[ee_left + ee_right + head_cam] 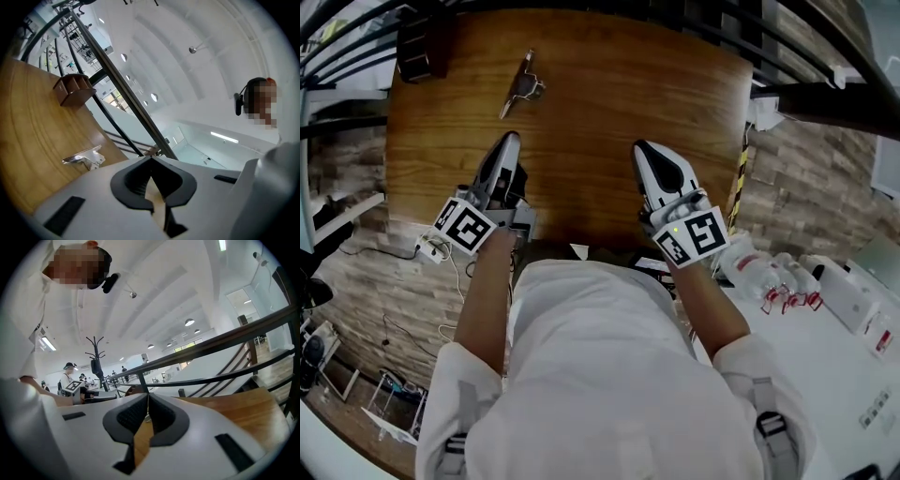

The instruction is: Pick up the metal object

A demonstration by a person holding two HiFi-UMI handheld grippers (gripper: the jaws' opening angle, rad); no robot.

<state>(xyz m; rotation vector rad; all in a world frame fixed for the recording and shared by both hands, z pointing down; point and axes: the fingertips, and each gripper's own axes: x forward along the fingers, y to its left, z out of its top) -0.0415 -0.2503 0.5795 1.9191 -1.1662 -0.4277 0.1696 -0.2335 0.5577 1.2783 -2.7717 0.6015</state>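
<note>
Both grippers hover with jaws pressed together and nothing between them: left gripper (510, 141), right gripper (643, 150). The metal object (521, 86) lies on the wooden table (609, 94), near and ahead of the left jaws, well apart from the right jaws. This looks like the approach stage. Next, the nearer jaws must part, then straddle it.

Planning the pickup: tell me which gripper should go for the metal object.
Left. The left gripper sits nearest the metal bracket, which lies ahead in its view; the right gripper is farther across the wooden table. Both are shut and empty.
</note>
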